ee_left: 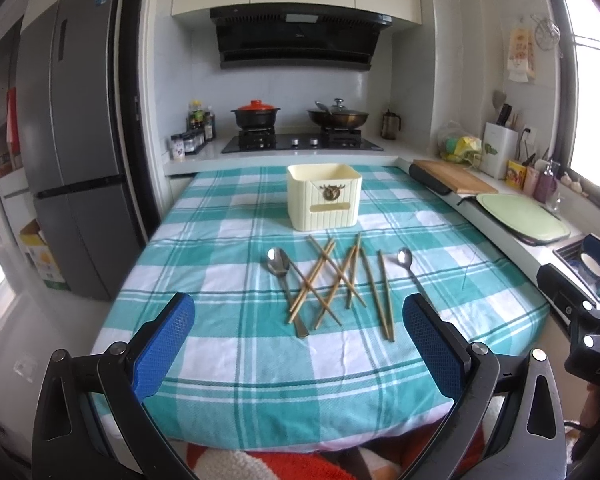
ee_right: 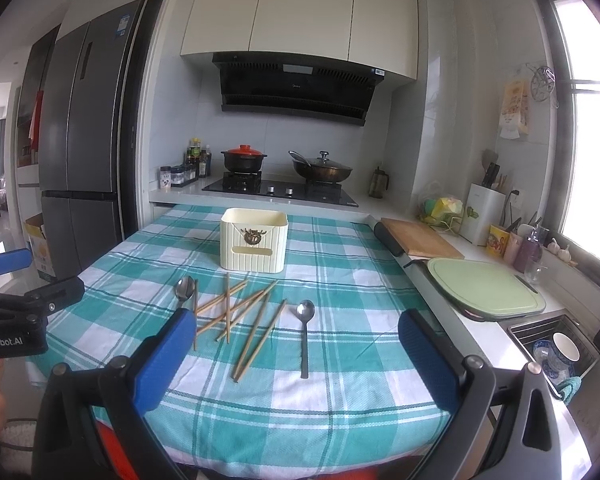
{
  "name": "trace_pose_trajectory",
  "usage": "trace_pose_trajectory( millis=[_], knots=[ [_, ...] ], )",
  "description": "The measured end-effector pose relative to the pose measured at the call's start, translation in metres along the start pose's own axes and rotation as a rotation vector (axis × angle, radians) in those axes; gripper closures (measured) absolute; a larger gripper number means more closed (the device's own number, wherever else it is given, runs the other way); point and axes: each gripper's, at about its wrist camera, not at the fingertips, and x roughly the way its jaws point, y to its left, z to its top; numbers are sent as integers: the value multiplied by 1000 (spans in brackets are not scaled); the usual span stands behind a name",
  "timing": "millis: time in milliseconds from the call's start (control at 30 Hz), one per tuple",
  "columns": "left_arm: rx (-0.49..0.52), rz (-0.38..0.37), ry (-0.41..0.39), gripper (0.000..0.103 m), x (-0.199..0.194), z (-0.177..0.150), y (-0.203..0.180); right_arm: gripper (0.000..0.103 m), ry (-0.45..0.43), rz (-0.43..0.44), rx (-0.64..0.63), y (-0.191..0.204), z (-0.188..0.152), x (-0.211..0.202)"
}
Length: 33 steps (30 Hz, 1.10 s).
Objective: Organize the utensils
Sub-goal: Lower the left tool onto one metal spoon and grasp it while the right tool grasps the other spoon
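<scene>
A cream utensil holder (ee_left: 324, 196) (ee_right: 254, 245) stands upright at the far middle of the checked tablecloth (ee_left: 228, 360) (ee_right: 332, 408). In front of it lie several wooden chopsticks (ee_left: 332, 280) (ee_right: 244, 316), crossed in a loose pile. A metal spoon (ee_left: 281, 268) (ee_right: 185, 289) lies at their left and another spoon (ee_left: 407, 262) (ee_right: 305, 326) at their right. My left gripper (ee_left: 299, 344) is open and empty, above the near table edge, short of the pile. My right gripper (ee_right: 297, 354) is open and empty, also near the front edge.
A stove with a red-lidded pot (ee_left: 256, 114) and a wok (ee_left: 338, 117) is behind the table. A wooden board (ee_left: 454, 176) and a green board (ee_left: 524, 218) lie on the right counter beside a sink (ee_right: 556, 344). A fridge (ee_left: 76, 140) stands left.
</scene>
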Motion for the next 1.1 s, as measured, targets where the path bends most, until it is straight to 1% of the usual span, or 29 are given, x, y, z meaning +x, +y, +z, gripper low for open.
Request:
trace_pose_trajectory(
  millis=[167, 333, 467, 600, 700, 800, 1000, 1100],
  knots=[
    [-15, -4, 8, 0, 6, 0, 3, 0, 19, 10, -6, 1, -1, 6],
    [-61, 22, 38, 0, 18, 1, 19, 0, 50, 21, -6, 3, -2, 18],
    [-119, 52, 90, 0, 40, -1, 40, 0, 78, 22, 3, 2, -1, 32],
    [-151, 77, 130, 0, 69, 1, 58, 0, 107, 12, 10, -3, -1, 50],
    [-146, 76, 171, 0, 99, 7, 66, 0, 140, 8, 29, -11, 0, 68],
    [-131, 62, 231, 0, 136, 13, 70, 0, 179, 5, 50, -21, -2, 89],
    [-120, 5, 394, 0, 221, 18, 71, 0, 263, -13, 93, -43, -10, 138],
    [-122, 10, 470, 0, 261, 10, 70, 0, 290, -25, 95, -49, -15, 160]
  ],
)
